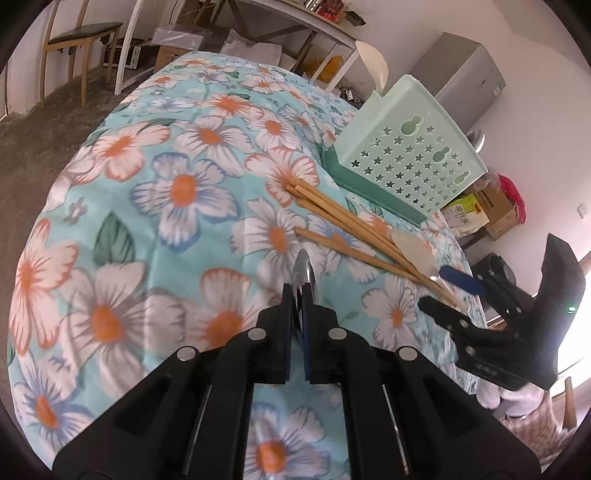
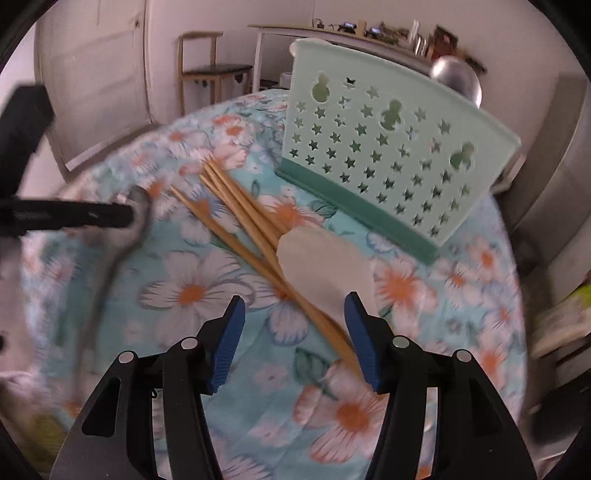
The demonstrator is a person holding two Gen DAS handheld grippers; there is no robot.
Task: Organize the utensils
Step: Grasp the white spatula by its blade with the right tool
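My left gripper (image 1: 297, 291) is shut on a metal spoon (image 1: 304, 267), whose bowl sticks out past the fingertips. In the right wrist view, the left gripper (image 2: 123, 216) comes in from the left with the spoon (image 2: 138, 206) in it, its handle hanging down. Several wooden chopsticks (image 1: 343, 225) (image 2: 240, 214) lie crossed on the floral cloth. A white flat scoop (image 2: 325, 266) (image 1: 413, 247) rests on their near ends. My right gripper (image 2: 295, 332) (image 1: 448, 295) is open, its blue pads on either side of the chopstick ends and scoop without touching. A mint-green holder (image 2: 388, 147) (image 1: 406, 147) with star holes stands behind them.
The round table's floral cloth (image 1: 166, 192) drops away at the edges. A shiny metal ball (image 2: 458, 77) shows behind the holder. A grey cabinet (image 1: 461, 74), boxes (image 1: 491, 206), a wooden chair (image 2: 207, 70) and a shelf table (image 2: 332, 33) stand around the room.
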